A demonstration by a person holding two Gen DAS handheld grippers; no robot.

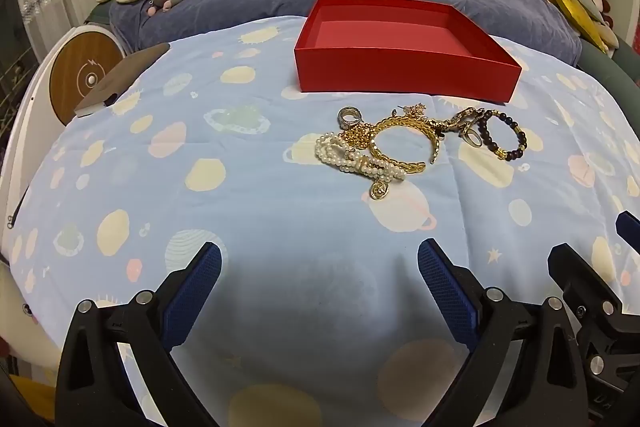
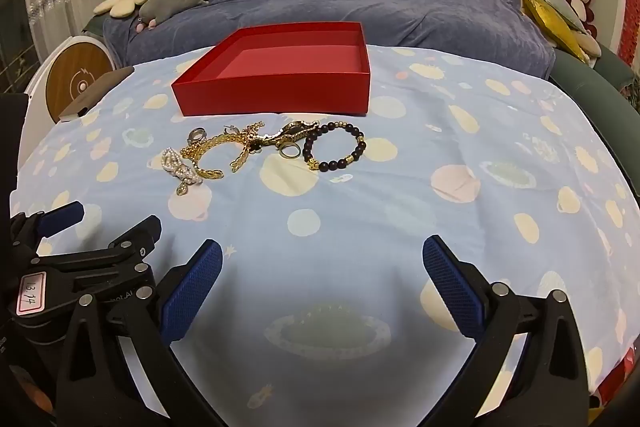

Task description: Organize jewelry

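Patterned cloth covers your surface [image 1: 248,195]; red box [image 1: 404,71] empty at the back. Just in front of the box: beaded bracelet [image 2: 335,146], stiff gold bangle [image 1: 400,147], limp pearl strand [image 1: 356,159], tangled and likely slippery, so pinch the rims. Left gripper [image 1: 320,291] and right gripper [image 2: 322,291] fingers released, holding nothing.
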